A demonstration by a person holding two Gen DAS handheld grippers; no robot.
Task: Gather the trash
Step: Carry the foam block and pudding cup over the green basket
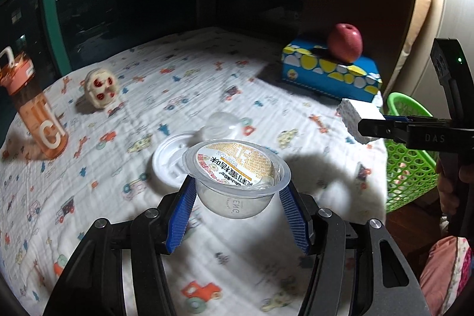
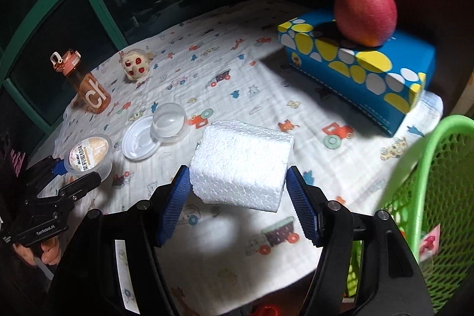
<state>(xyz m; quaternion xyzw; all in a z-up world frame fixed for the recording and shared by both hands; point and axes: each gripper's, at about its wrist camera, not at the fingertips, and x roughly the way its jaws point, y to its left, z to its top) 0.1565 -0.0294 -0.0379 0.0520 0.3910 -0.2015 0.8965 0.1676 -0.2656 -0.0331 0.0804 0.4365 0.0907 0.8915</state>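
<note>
My left gripper (image 1: 237, 191) is shut on a clear plastic pudding cup (image 1: 237, 168) with a printed foil lid, held above the patterned cloth. The same cup (image 2: 89, 157) and left gripper (image 2: 80, 171) show at the left of the right wrist view. My right gripper (image 2: 237, 182) is shut on a white foam block (image 2: 241, 162), lifted off the table; in the left wrist view that block (image 1: 357, 120) sits between the right gripper's (image 1: 373, 126) fingers, beside the green mesh basket (image 1: 408, 156). The basket (image 2: 429, 168) stands at the table's right edge.
A white lid (image 2: 137, 142) and a clear empty cup (image 2: 169, 128) lie mid-table. An orange water bottle (image 2: 86, 85) and a small toy (image 2: 136, 65) stand at the far left. A red apple (image 2: 366, 12) rests on a blue tissue box (image 2: 364, 70).
</note>
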